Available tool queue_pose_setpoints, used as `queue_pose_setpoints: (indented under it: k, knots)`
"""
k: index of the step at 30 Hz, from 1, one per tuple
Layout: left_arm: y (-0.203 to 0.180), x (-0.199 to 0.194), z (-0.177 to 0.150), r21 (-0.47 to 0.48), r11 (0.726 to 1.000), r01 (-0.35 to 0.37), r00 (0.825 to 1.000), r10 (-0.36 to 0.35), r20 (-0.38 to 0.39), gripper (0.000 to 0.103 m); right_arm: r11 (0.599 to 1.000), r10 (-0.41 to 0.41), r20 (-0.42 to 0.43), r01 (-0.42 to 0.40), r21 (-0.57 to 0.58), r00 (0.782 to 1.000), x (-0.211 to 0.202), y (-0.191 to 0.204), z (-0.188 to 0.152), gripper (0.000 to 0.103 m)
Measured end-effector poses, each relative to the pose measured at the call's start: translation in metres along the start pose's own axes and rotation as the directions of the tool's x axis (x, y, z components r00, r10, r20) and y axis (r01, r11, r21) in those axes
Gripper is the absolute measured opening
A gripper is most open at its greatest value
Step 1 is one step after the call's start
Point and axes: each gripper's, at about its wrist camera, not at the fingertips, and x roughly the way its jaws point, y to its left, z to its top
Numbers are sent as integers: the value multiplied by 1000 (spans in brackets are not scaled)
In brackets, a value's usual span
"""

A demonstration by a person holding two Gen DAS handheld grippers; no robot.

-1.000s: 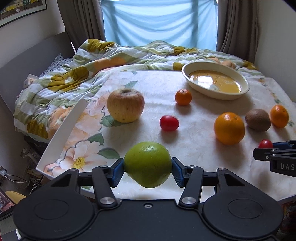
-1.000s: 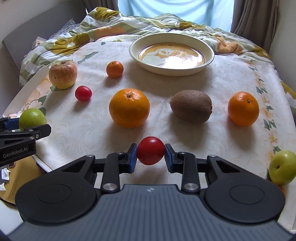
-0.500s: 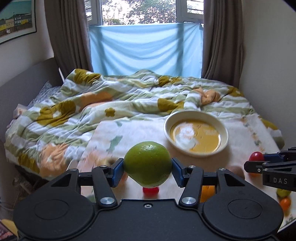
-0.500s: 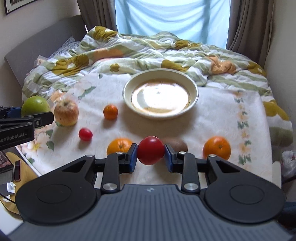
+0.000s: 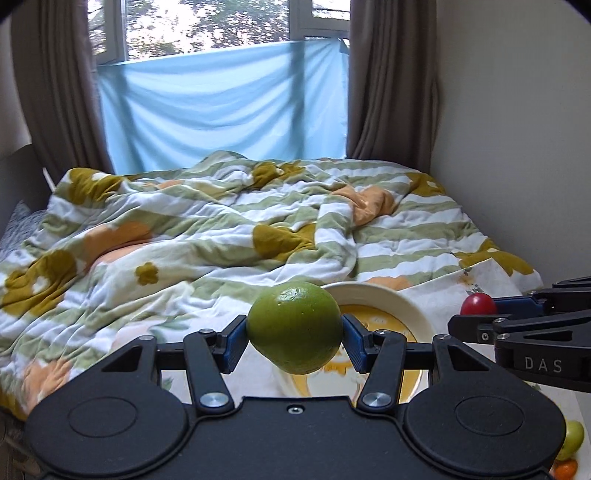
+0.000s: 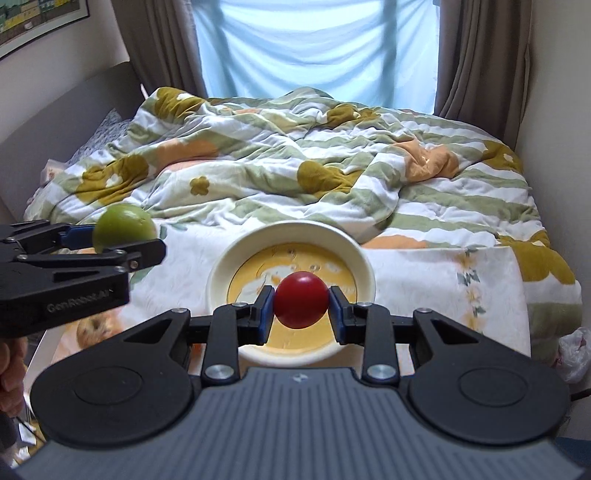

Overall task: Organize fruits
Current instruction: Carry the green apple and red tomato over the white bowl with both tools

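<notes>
Green fruit is clamped in the left tool, red fruit in the right tool.

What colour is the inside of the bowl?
Yellow-orange with white patches, inside a cream rim; the bowl shows best in the right wrist view.

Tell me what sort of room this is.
Most likely a bedroom: a rumpled duvet covers a bed, curtains frame the window, and a framed picture hangs on the wall.
</notes>
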Motion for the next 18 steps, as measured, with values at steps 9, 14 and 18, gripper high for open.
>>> queue_pose_setpoints:
  k: [9,14,18]
  knots:
    - [-13,94,20,66,995,76,992,-69,-103,59,997,-25,-34,27,74,999,66,-31,33,46]
    - [-27,135,17,111,989,100,983,-81,-162,59,993,-52,-62,58,105,997,92,-48,39,46]
    - [-37,155,14,152,983,105,980,-76,-186,59,989,-68,-81,78,129,994,103,-62,38,46]
